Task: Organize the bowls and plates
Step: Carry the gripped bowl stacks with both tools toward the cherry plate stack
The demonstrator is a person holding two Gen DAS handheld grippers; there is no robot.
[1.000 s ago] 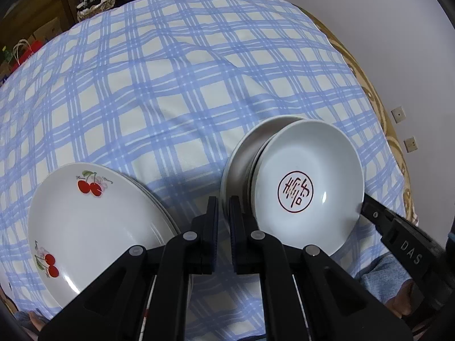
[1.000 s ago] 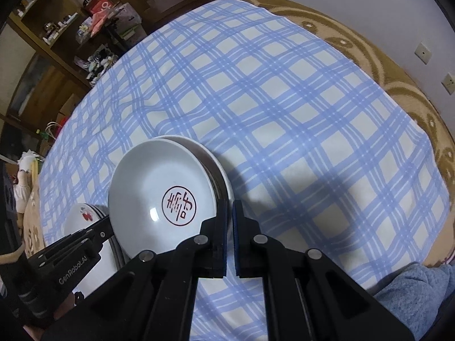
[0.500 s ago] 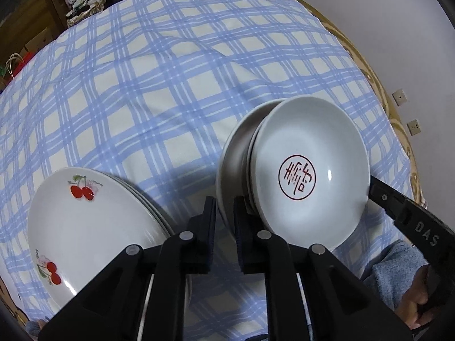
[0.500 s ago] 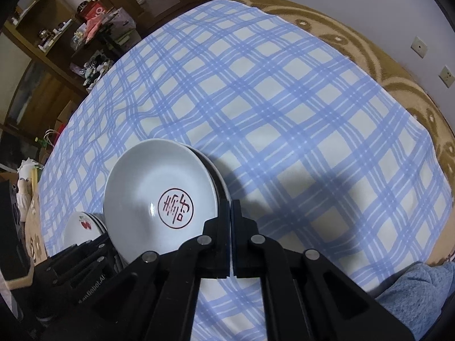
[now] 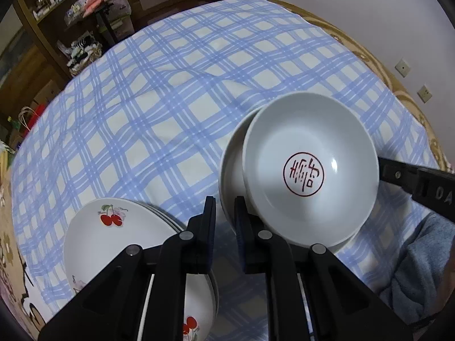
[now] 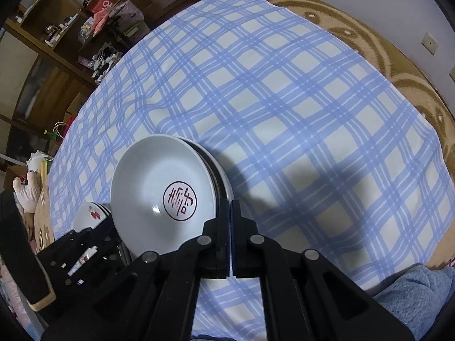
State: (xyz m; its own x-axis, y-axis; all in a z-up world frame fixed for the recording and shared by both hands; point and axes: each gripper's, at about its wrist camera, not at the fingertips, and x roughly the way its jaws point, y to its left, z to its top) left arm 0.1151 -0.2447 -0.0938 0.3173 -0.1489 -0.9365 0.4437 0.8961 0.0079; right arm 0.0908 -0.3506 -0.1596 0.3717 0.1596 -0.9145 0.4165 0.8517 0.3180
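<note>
A white bowl with a red seal mark (image 5: pixel 310 170) is tilted up over a stack of like bowls (image 5: pixel 231 167). My right gripper (image 6: pixel 230 207) is shut on its rim; the right gripper also shows at the bowl's right edge in the left wrist view (image 5: pixel 398 174). My left gripper (image 5: pixel 226 210) stands with its jaws a little apart around the rim of the lower bowl in the stack; whether they press on it is unclear. A stack of white cherry plates (image 5: pixel 119 244) lies to the left, also seen in the right wrist view (image 6: pixel 92 214).
A blue plaid cloth (image 5: pixel 176 99) covers the round table, with a brown patterned edge (image 6: pixel 398 65) at the right. Wooden shelves with clutter (image 5: pixel 71 17) stand beyond the table. A blue-grey fabric (image 5: pixel 421 261) lies at the near right.
The seal-marked bowl has been tilted and lifted higher off the stack in my right gripper. My left gripper's jaws have opened slightly at the stack's rim. Both cameras rose and pitched up.
</note>
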